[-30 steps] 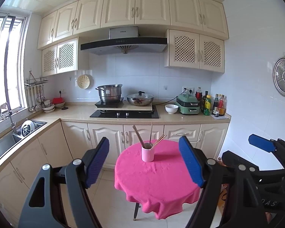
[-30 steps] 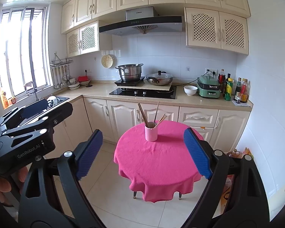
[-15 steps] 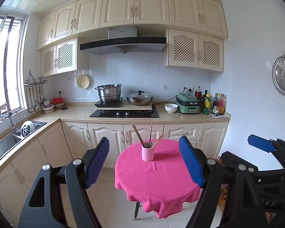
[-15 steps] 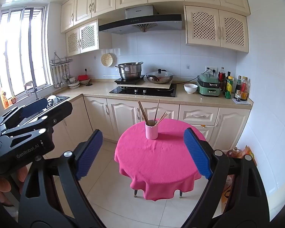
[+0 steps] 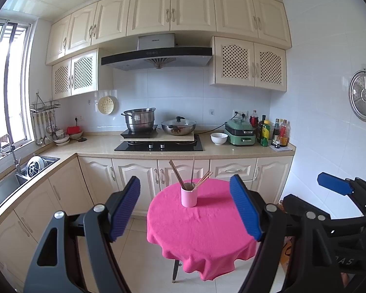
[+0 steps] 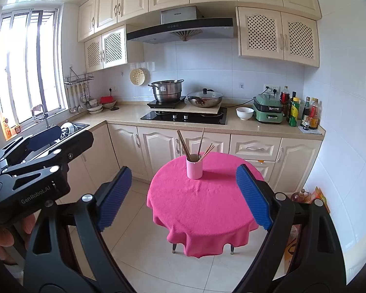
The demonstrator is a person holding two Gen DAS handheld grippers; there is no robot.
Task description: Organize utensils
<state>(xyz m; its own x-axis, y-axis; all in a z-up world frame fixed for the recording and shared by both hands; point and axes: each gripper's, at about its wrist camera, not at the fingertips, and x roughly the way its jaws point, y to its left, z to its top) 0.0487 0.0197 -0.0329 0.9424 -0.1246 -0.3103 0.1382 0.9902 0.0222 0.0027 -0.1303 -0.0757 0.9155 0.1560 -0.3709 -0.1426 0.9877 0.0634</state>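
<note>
A pink cup (image 5: 188, 197) (image 6: 194, 169) holding several wooden chopsticks (image 5: 179, 174) (image 6: 183, 146) stands upright near the far edge of a small round table under a pink cloth (image 5: 202, 227) (image 6: 205, 202). My left gripper (image 5: 185, 207) is open, well short of the table, with nothing between its blue pads. My right gripper (image 6: 184, 196) is open too, also some way back from the table and empty. Each gripper shows at the edge of the other's view, side by side.
A kitchen counter (image 5: 222, 150) runs behind the table with a hob, a steel pot (image 5: 139, 119), a wok, a white bowl (image 5: 218, 138), a green cooker and bottles. A sink (image 5: 14, 180) lies at the left. Tiled floor (image 6: 139, 239) surrounds the table.
</note>
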